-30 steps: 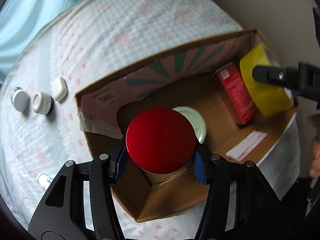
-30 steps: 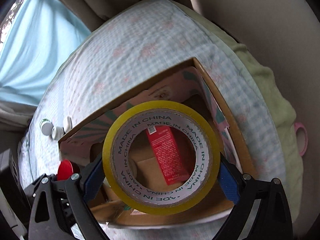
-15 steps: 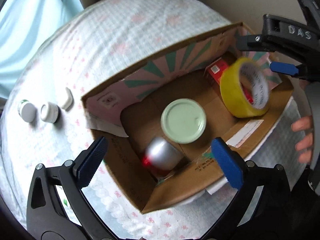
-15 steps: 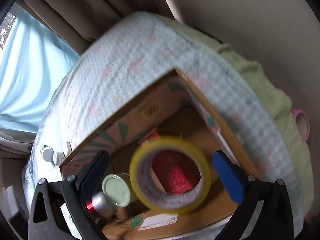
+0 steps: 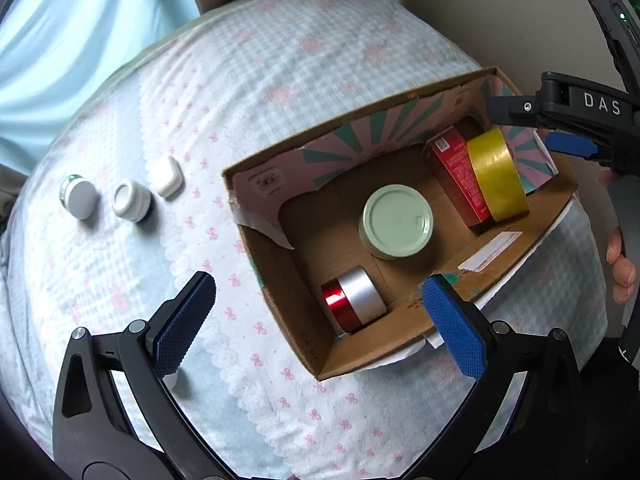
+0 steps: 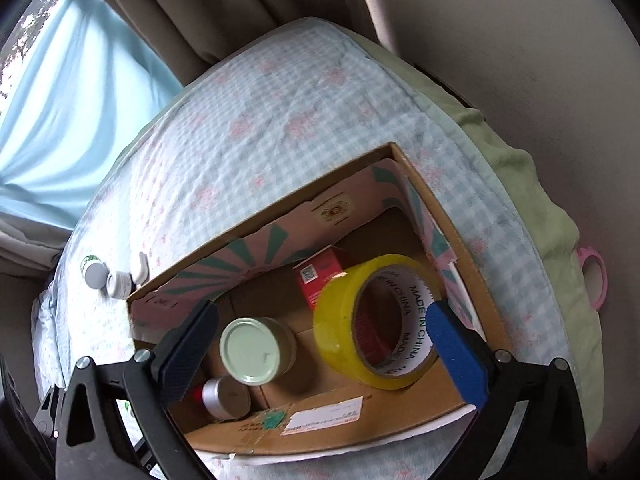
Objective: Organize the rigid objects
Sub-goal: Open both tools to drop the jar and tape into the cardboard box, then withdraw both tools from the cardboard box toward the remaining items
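Observation:
An open cardboard box (image 5: 280,280) (image 6: 472,256) lies on a checked bedspread. Inside it lie a red and silver tin (image 5: 354,298) (image 6: 220,396) on its side, a pale green lidded jar (image 5: 396,220) (image 6: 250,350), a red carton (image 5: 456,176) (image 6: 320,276) and a yellow tape roll (image 5: 496,174) (image 6: 372,320) leaning on the carton. My left gripper (image 5: 316,324) is open and empty above the box's near left corner. My right gripper (image 6: 320,352) is open and empty above the box; it also shows in the left wrist view (image 5: 568,128).
Left of the box on the bedspread (image 5: 280,60) stand a white-capped bottle (image 5: 80,196) (image 6: 94,270), a white jar (image 5: 130,200) (image 6: 118,284) and a small white case (image 5: 168,176) (image 6: 140,268). A small white object (image 5: 176,380) lies under my left finger. A pink ring (image 6: 594,276) sits at the bed's right edge by the wall.
My left gripper opened and dropped the red and silver tin into the box. My right gripper opened and released the tape roll, which now leans on the red carton. Both grippers pulled back.

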`<state>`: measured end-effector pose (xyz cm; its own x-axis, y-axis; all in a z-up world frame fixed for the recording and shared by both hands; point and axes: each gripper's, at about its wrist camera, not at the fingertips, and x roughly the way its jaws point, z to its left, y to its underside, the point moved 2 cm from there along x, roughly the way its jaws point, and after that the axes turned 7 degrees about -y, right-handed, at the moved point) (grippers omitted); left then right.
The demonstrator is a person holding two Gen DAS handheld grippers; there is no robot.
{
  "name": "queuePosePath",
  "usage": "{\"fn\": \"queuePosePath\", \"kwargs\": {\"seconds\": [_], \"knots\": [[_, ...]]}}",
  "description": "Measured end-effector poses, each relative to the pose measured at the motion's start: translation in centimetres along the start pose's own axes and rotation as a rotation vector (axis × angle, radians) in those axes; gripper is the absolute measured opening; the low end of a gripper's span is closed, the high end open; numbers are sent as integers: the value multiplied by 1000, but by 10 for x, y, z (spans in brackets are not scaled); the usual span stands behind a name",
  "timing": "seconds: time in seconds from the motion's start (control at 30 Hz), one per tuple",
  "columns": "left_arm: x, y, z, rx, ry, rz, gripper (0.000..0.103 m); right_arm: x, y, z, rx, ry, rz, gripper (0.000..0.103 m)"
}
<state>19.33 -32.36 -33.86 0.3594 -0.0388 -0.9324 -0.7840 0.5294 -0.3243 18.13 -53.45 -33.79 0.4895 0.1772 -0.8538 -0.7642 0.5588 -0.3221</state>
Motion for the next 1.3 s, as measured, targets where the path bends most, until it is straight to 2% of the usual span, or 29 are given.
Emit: {"fn": "queuePosePath", "kwargs": {"seconds": [0.2,0.53,0.73,1.03,1.13,1.3], "knots": [[-25,0,12,-42,-2,-26,103,-19,-2,13,-12,-5,-15,103],[-100,26,55,-145,-65,-91,103,-88,-1,66,-167,-4,-75,103],[-124,55,100,-334,-98,-70,103,-101,11,102,-312,12,-45,103],[-154,99,171,-626,-162,-79,103,-98,22,155,-472,-45,-1,103],[-155,115,196,-721,-159,-69,103,-98,24,177,-523,-84,-4,103],[-150,137,227,-827,-169,-38,103,-94,26,208,-606,-97,16,103]]}}
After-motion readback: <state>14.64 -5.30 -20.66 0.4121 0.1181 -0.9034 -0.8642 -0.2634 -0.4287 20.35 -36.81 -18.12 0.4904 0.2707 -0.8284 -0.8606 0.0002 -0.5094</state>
